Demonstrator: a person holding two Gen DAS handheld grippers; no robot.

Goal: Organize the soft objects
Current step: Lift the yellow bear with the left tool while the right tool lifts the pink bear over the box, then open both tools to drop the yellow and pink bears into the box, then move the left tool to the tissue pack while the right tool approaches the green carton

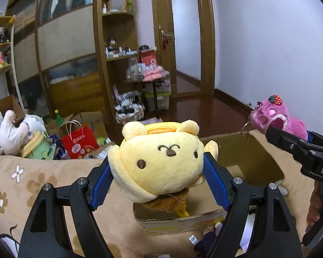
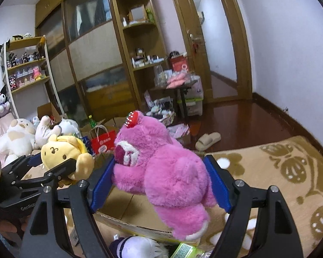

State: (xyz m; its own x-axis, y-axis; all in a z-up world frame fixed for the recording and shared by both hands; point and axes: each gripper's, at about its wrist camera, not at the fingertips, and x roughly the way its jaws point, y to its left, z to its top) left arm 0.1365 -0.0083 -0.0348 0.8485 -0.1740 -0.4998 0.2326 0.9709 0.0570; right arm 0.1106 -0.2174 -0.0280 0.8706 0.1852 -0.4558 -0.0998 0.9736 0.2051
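The left gripper (image 1: 157, 176) is raised and level, its blue-padded fingers (image 1: 101, 185) pressed in from both sides on a load between them. The right gripper (image 2: 161, 182) is held just beside it at like height, its fingers (image 2: 217, 185) likewise clamped, wider apart.

Setting: bedroom in a home.
Upper left: tall wooden wardrobe (image 2: 90, 49) with corner shelves (image 2: 140, 43) of bottles.
Far left: rack of figurines (image 2: 25, 68).
Centre right: wooden door (image 2: 217, 43).
Lower frame: floral bedspread (image 2: 290, 172), plush toys (image 2: 17, 135).
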